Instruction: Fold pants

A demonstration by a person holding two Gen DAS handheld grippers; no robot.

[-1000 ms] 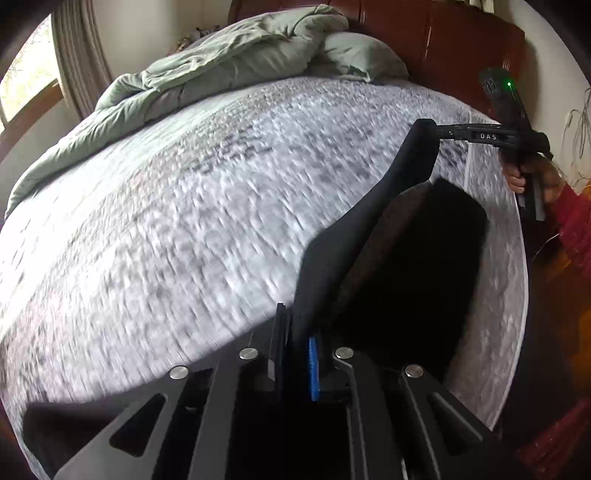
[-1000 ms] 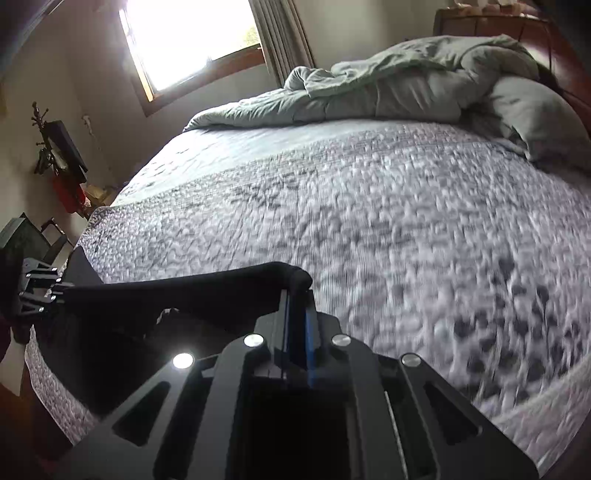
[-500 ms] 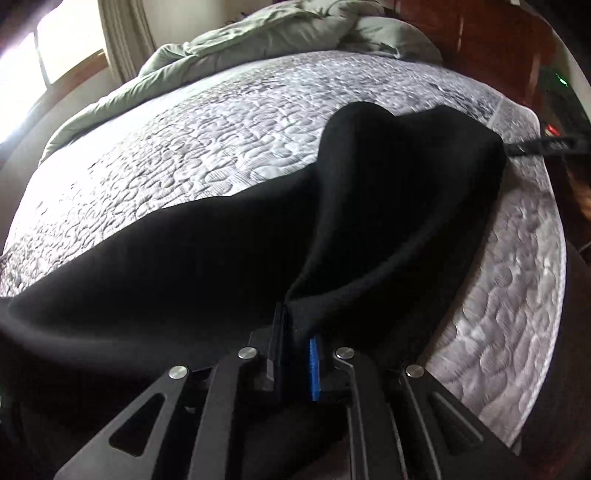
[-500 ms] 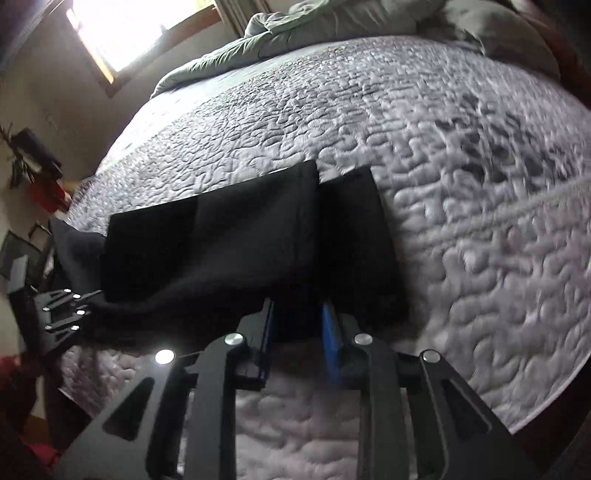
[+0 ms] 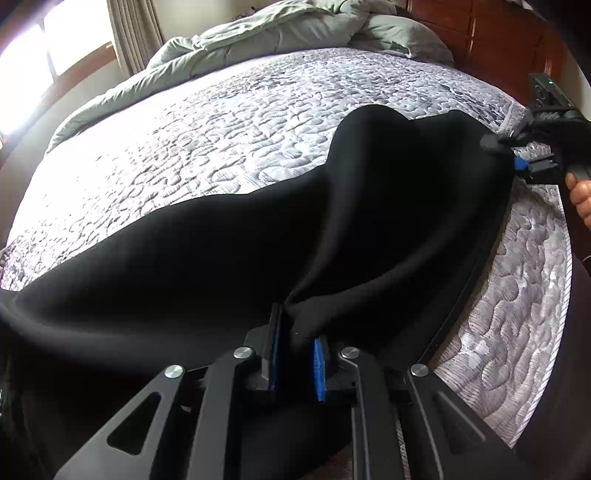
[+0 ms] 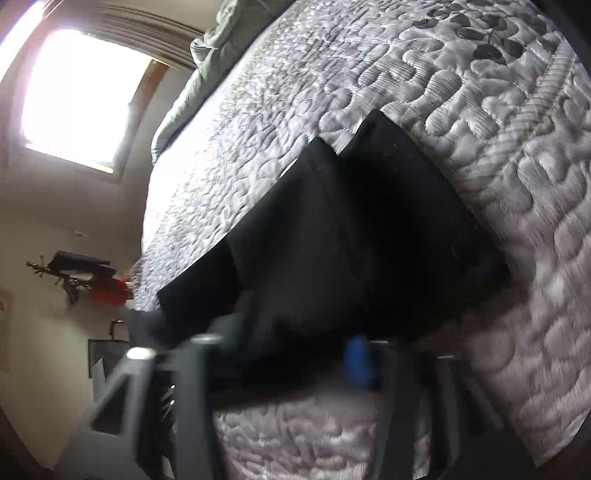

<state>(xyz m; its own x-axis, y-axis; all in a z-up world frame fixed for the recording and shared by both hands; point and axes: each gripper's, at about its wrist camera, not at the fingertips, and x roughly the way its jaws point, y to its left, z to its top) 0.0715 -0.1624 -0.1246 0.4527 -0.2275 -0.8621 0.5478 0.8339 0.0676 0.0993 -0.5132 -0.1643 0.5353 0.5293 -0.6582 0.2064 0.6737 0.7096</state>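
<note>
Left wrist — rumpled comforter point(image 5: 280, 40) beyond pants point(image 5: 258, 251)

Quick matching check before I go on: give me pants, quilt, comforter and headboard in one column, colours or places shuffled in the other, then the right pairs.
1. pants
2. quilt
3. comforter
4. headboard

A. pale green, bunched at the far end of the bed
B. reddish-brown wood
C. black, spread along the near edge of the bed
D. grey and white stitched pattern

Pairs: 1-C, 2-D, 3-A, 4-B
</note>
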